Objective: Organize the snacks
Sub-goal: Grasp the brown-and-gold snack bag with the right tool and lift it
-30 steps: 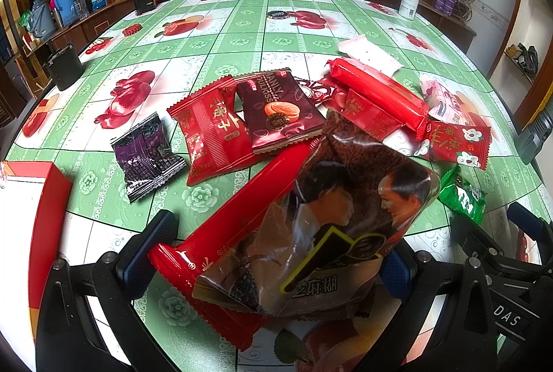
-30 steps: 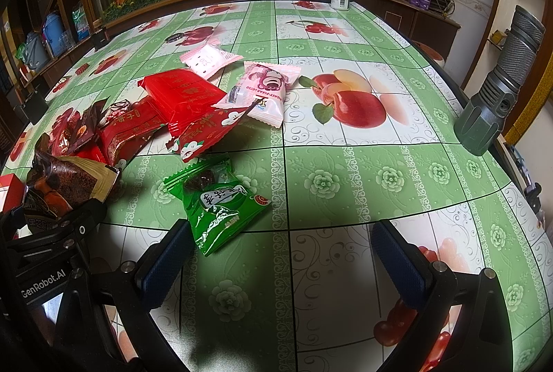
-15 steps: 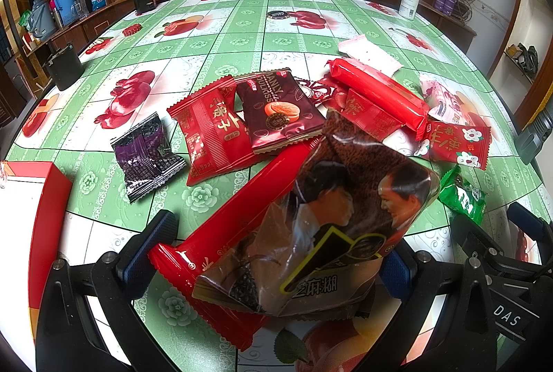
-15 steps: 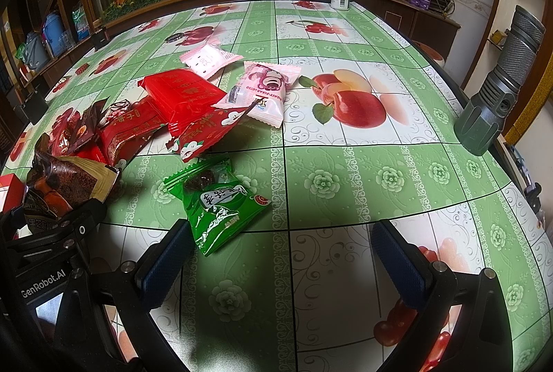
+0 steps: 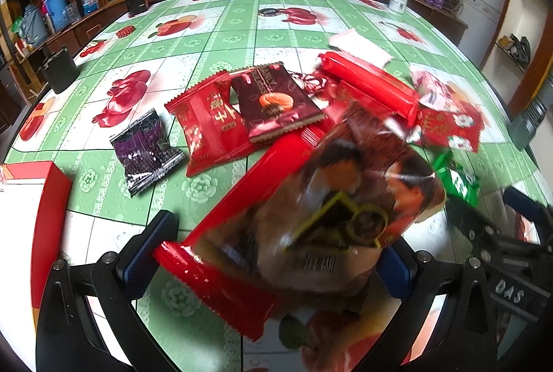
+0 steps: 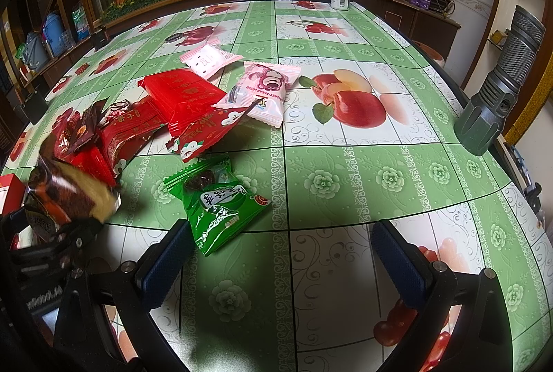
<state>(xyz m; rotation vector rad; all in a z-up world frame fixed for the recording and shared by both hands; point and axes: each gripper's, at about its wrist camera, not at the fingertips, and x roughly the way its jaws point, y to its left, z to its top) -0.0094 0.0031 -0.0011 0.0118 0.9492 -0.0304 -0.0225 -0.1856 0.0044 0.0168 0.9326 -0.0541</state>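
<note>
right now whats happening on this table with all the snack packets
A person with a gripper in each hand is sorting snacks on the green fruit-print table. The left gripper has a long red packet and a brown bag with two faces between its fingers; the bag is blurred, so it is moving. The right gripper is open and holds nothing, just behind a green packet. Other packets lie scattered.

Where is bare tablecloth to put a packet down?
Bare cloth runs from the pink bear-print packet and green leaf-print packet rightward to the grey metal flashlight. Left of them, the red wrappers crowd and overlap.
</note>
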